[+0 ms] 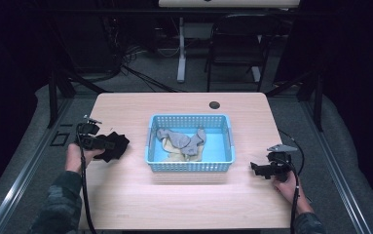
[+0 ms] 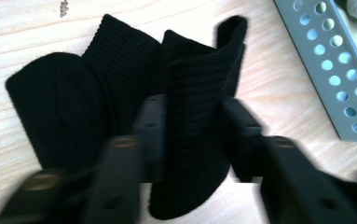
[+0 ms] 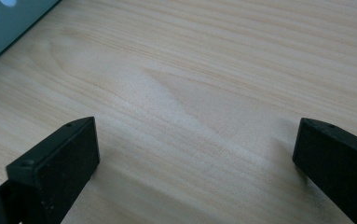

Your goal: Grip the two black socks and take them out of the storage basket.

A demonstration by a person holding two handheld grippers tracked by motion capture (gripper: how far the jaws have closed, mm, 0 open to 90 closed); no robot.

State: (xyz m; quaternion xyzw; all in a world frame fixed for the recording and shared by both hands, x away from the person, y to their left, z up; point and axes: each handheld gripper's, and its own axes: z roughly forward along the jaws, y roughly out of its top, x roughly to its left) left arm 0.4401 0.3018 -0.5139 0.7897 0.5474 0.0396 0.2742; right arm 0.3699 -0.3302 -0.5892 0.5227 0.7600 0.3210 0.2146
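Our left gripper (image 2: 192, 135) pinched the soft black ribbed sock (image 2: 120, 93) on the wooden table (image 1: 184, 200) (beside the blue plastic basket (image 1: 191, 165)); we should squeeze firmly. Our right gripper (image 3: 195, 154) was wide, empty.

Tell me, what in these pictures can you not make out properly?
- Black cloth: in the left gripper view the left gripper straddles a raised fold; the blurred jaws hide how firmly it is pinched.
- Basket contents: in the high view, grey cloth lies on something pale, too small to identify.
- Basket corner: cut off by the right gripper view's edge.
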